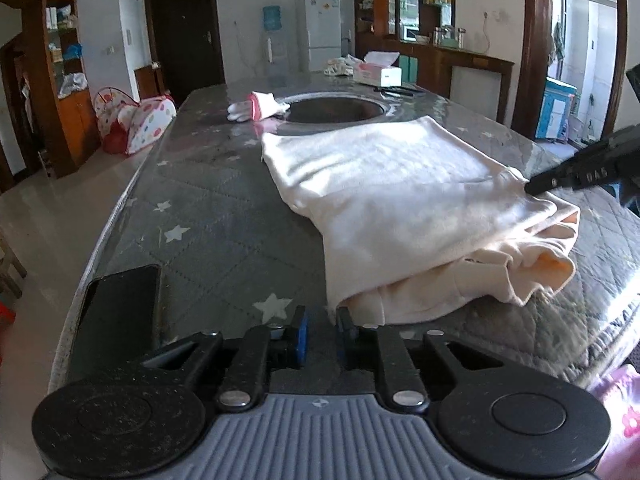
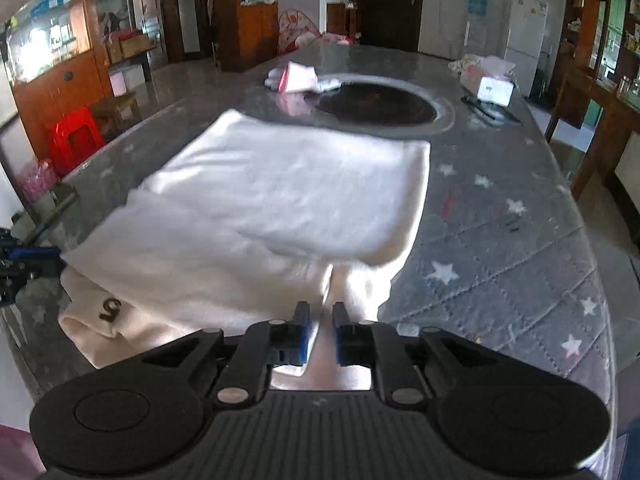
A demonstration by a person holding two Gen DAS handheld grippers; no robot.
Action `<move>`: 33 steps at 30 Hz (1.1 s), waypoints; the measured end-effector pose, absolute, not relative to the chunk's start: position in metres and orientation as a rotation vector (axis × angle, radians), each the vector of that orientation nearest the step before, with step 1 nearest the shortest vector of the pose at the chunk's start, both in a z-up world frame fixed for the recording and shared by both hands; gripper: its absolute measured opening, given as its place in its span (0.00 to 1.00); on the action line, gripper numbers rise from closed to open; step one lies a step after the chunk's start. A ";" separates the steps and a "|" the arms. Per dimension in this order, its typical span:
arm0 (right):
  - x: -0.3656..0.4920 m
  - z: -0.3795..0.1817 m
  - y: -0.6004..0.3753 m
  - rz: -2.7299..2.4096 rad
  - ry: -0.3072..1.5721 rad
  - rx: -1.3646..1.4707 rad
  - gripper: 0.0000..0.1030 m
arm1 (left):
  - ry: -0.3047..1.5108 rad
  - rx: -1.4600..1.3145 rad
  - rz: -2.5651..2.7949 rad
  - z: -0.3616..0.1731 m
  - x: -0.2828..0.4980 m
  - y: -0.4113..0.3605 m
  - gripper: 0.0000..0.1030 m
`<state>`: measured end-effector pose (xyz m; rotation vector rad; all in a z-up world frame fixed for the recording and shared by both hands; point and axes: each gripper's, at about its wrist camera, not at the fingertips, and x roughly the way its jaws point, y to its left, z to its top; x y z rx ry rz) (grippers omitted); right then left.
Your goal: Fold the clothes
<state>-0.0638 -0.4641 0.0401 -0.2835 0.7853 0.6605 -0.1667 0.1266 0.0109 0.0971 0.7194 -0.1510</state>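
- The desk [image 1: 208, 216] is long, covered with a grey quilted cloth printed with white stars, and has a dark round recess [image 1: 334, 110] toward its far end.
- The garment [image 1: 400, 200], cream-coloured, lies folded in layers on the near half of the desk, its far edge close to the recess. In the right wrist view a dark "5" mark [image 2: 109, 307] shows on a lower layer near its corner.
- The left claw [image 1: 322, 322] sits at the garment's near corner. Its blue-padded fingers stand slightly apart; the corner's edge lies by the right finger, and nothing is pinched between the pads.
- The right claw [image 2: 320, 314] is over the garment's near edge, its fingers a narrow gap apart. A ridge of cloth runs up from that gap, but I cannot tell whether the pads press on it. In the left wrist view its tip touches the top layer at the garment's right side.
- A tissue box [image 1: 378, 72] stands at the desk's far end.
- A dark phone [image 1: 116, 316] lies flat at the near left edge of the desk.
- A white glove [image 1: 258, 106] with a pink cuff rests just beside the recess.
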 end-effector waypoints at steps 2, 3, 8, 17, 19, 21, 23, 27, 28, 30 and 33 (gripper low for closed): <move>-0.064 0.047 -0.465 0.672 0.756 -0.275 0.17 | 0.732 0.092 -0.167 0.016 -0.168 0.131 0.21; -0.064 0.050 -0.464 0.679 0.741 -0.268 0.18 | 0.729 0.090 -0.172 0.021 -0.168 0.132 0.23; -0.059 0.047 -0.455 0.721 0.705 -0.233 0.20 | 0.676 0.043 -0.211 0.043 -0.156 0.127 0.40; -0.056 0.021 -0.451 0.725 0.721 -0.256 0.19 | 0.670 -0.001 -0.304 0.040 -0.101 0.093 0.37; -0.058 0.025 -0.454 0.735 0.702 -0.253 0.20 | 0.681 0.005 -0.307 0.035 -0.093 0.089 0.37; -0.059 0.026 -0.456 0.757 0.687 -0.248 0.20 | 0.691 0.013 -0.311 0.029 -0.085 0.086 0.37; -0.059 0.021 -0.455 0.768 0.687 -0.262 0.20 | 0.724 0.005 -0.298 0.019 -0.078 0.088 0.37; -0.060 0.010 -0.456 0.795 0.652 -0.288 0.21 | 0.742 -0.002 -0.285 0.006 -0.077 0.092 0.39; -0.061 0.010 -0.457 0.802 0.646 -0.288 0.23 | 0.740 0.004 -0.285 0.006 -0.078 0.091 0.40; -0.062 0.009 -0.458 0.823 0.635 -0.289 0.30 | 0.738 0.012 -0.286 0.005 -0.079 0.089 0.45; -0.066 0.006 -0.458 0.849 0.610 -0.298 0.40 | 0.730 0.021 -0.293 0.004 -0.080 0.083 0.57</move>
